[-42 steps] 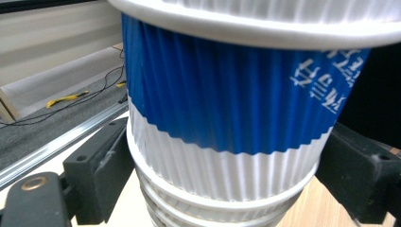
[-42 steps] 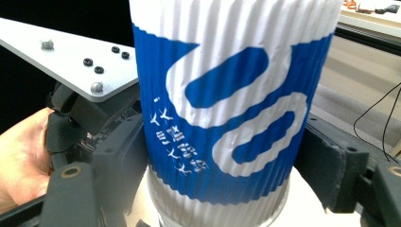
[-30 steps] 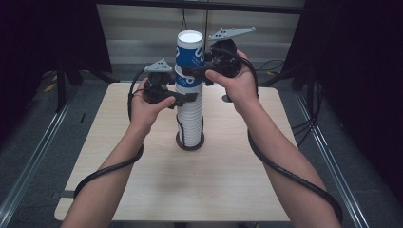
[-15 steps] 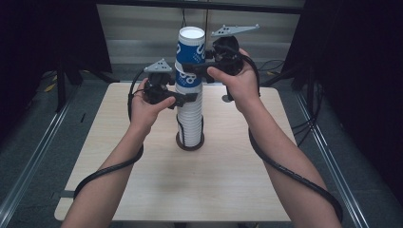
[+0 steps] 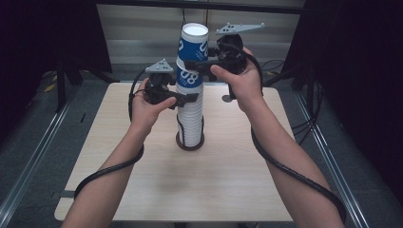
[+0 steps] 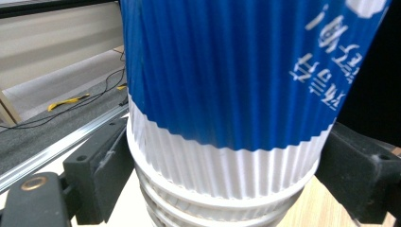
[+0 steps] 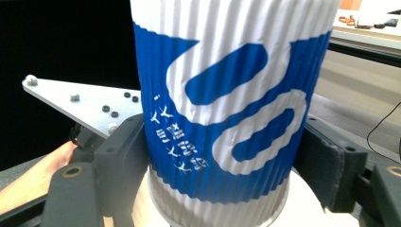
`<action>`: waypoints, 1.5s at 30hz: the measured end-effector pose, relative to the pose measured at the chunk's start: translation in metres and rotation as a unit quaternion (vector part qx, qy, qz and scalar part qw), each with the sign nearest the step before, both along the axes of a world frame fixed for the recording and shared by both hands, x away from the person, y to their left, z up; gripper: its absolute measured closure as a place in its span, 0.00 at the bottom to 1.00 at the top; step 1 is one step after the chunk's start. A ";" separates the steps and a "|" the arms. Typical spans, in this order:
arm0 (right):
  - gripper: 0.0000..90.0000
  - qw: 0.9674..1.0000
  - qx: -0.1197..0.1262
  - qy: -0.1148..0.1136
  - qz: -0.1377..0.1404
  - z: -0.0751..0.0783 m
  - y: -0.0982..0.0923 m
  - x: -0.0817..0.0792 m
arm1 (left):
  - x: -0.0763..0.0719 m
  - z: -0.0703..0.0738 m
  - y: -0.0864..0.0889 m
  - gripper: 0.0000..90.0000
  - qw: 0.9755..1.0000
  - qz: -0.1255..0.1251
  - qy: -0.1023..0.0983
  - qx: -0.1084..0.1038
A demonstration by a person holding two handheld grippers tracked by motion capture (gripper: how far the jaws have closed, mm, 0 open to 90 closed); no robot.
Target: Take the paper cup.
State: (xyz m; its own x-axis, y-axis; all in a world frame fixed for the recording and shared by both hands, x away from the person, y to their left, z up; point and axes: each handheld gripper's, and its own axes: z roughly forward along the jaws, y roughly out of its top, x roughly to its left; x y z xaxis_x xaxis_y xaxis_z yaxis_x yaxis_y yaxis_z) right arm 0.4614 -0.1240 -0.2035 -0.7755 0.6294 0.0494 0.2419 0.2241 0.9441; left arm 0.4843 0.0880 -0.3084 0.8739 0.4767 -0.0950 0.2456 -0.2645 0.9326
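Two tongs gripped one upright stack of ribbed blue-and-white paper cups (image 5: 190, 104) on the pale wooden tabletop (image 5: 228, 175): right tongs (image 5: 197, 64) clamped the top cup (image 5: 194, 40), left tongs (image 5: 186, 99) clamped the stack directly below it.

Ribbed matt paper cups (image 5: 190, 95) — on a smooth, pale wood-grain table (image 5: 142, 190).

Tall upright cup stack (image 5: 191, 104), blue-white top

Cup stack (image 5: 191, 123) mid-table (image 5: 142, 190), left tongs (image 5: 189, 99) below right tongs (image 5: 192, 64).
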 end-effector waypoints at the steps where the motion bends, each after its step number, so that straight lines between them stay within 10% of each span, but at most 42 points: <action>1: 0.26 1.000 -0.001 0.000 0.000 0.000 0.000 0.000 | 0.000 0.000 0.000 0.13 1.000 0.000 0.000 0.000; 45: 0.26 0.999 0.025 -0.009 -0.022 0.006 -0.047 -0.009 | 0.001 -0.001 0.004 0.13 1.000 0.002 0.001 0.001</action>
State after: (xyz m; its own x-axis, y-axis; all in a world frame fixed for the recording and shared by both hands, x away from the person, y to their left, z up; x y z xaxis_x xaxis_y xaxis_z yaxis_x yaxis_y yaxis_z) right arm 0.4521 -0.1708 -0.1975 -0.7486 0.6596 0.0677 0.2338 0.1670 0.9578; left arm 0.4855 0.0920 -0.3094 0.8722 0.4797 -0.0954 0.2479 -0.2653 0.9318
